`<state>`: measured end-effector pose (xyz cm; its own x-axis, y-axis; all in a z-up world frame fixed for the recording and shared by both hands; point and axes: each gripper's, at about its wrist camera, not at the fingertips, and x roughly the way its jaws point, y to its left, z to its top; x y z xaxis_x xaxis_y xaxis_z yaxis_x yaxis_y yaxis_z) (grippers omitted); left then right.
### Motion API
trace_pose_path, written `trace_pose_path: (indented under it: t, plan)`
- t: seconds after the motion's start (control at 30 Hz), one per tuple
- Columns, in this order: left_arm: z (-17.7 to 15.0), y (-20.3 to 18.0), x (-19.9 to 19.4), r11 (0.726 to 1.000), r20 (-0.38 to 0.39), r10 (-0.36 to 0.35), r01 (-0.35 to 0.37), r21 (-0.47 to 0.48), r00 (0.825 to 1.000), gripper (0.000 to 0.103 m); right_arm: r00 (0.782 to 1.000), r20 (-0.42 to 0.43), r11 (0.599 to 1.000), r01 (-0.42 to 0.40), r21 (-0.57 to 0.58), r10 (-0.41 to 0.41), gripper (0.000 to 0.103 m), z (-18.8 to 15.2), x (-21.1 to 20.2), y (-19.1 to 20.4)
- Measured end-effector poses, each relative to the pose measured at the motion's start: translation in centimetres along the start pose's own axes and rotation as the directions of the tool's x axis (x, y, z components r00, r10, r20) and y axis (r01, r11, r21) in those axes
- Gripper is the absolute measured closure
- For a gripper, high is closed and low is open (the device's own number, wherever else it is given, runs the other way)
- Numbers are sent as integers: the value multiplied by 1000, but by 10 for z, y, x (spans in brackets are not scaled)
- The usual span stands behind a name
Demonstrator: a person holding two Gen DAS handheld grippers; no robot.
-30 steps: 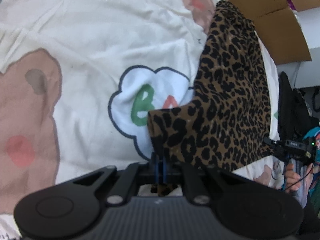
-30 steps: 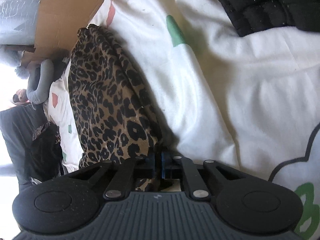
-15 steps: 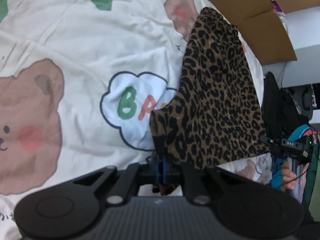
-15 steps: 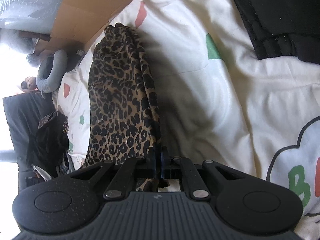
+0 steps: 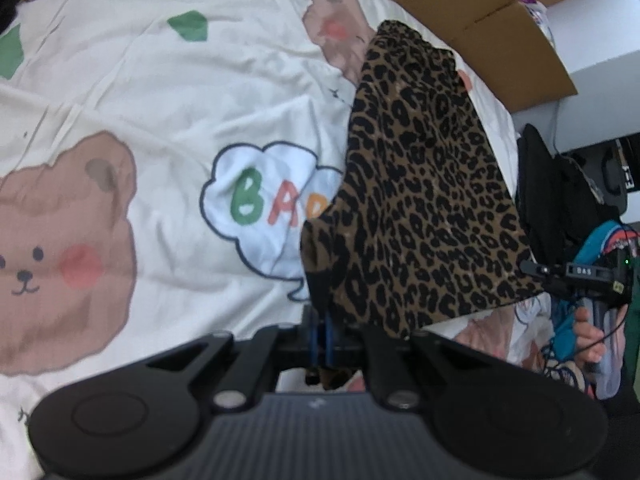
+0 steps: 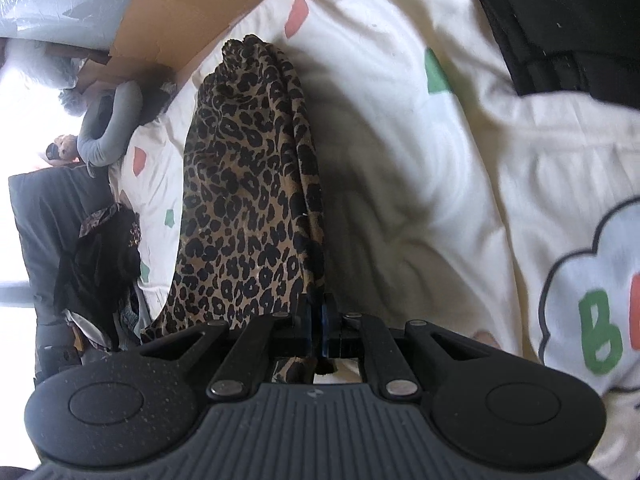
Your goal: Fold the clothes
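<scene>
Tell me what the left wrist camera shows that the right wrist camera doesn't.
Only the left wrist view shows the brown bear print, the right hand-held gripper pinching the garment's far corner, and a hand. Only the right wrist view shows the grey curved neck pillow and black quilted fabric. Both show the leopard-print garment clamped in closed fingers, the cream printed bedsheet and brown cardboard.

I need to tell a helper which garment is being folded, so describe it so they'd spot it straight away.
On the cream bear-print bedsheet, beside the white cloud lettered "BA", hangs the leopard-print garment, held by the left claw and right claw. It alone has black spots on brown; neighbouring clothes are plain black.
</scene>
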<state>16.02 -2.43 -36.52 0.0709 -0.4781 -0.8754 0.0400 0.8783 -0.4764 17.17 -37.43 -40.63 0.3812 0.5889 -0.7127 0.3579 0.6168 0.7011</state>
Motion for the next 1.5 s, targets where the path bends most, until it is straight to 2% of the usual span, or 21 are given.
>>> trace_pose_path:
  t: [0.27, 0.6, 1.0, 1.2, 1.5]
  plan:
    - [-11, 5, -4, 1000, -38, -4, 3, -17, 999, 99, 999, -34, 1000, 4, -3, -4, 101, -16, -11, 2]
    - [-12, 13, 0, 998, -27, -33, 31, -61, 999, 99, 998, -58, 1000, 26, -8, -26, 101, -27, -8, 5]
    - [19, 10, -25, 993, 89, -82, 89, -79, 993, 99, 1000, 14, 999, -12, -42, 13, 101, -4, -25, 22]
    - [39, 11, -27, 987, 175, -105, 124, -102, 979, 99, 998, 42, 999, -37, -3, 38, 101, 8, -19, 17]
    - [63, 10, -23, 984, 242, -102, 133, -116, 965, 99, 994, 94, 998, -55, 10, 54, 101, 27, -14, 17]
